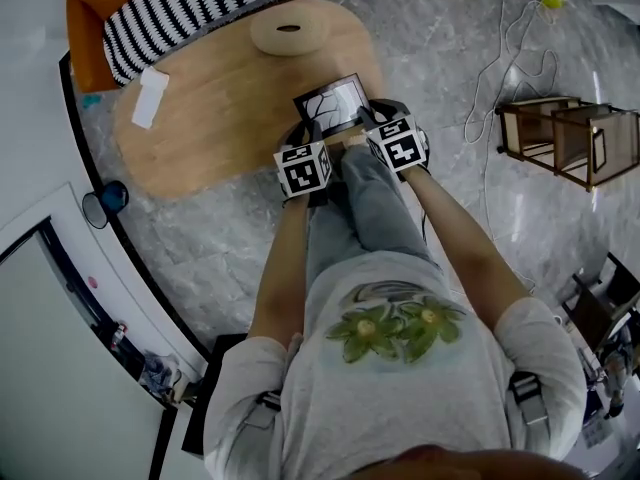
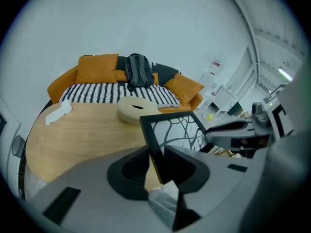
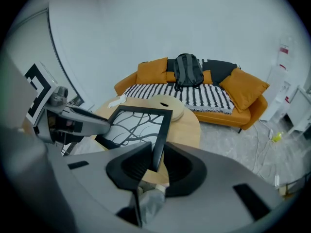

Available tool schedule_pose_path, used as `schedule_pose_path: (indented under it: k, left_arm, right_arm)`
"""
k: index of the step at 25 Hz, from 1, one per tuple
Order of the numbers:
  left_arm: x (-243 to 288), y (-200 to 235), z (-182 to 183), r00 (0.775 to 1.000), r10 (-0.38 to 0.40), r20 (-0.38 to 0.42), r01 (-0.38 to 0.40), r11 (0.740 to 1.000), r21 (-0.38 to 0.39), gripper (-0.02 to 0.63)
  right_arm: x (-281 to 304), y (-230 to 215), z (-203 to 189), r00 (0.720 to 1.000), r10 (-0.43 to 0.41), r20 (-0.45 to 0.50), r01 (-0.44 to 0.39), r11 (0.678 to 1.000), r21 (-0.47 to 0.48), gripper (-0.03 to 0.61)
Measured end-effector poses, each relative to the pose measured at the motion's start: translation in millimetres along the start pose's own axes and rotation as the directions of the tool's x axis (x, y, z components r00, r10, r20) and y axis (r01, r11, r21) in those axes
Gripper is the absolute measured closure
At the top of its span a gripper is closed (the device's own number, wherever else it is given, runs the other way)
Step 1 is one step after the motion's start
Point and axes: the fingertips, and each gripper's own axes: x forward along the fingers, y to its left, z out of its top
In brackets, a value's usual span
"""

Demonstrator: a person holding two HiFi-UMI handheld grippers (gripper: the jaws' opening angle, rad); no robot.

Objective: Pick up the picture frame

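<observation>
Clamping frame (image 1: 335,100) edges: left gripper (image 2: 155,165), right gripper (image 3: 156,160) | step: lift | next: raise both evenly, frame level.

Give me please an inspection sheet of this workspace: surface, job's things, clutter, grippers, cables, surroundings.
Surface: oval wooden table, bare wood.
Job's things: picture frame, black, branch print, held tilted over the table's near end.
Clutter: round wooden disc and white paper on the table, apart from the frame.
Grippers: left gripper shut on the frame's left edge; right gripper shut on its right edge.
Cables: white cable loose on the floor, right of the table.
Surroundings: orange sofa with striped cover, backpack on it; wooden rack on the floor.
</observation>
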Motion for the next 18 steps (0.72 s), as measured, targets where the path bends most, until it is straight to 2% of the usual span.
schedule_pose_path:
  k: [18]
  left_arm:
    - [-60, -22, 18, 0.997, -0.031, 0.07, 0.031, 1.0, 0.0, 0.509]
  right_arm:
    - [-64, 17, 22, 0.997, 0.008, 0.078, -0.008, 1.0, -0.007, 0.494]
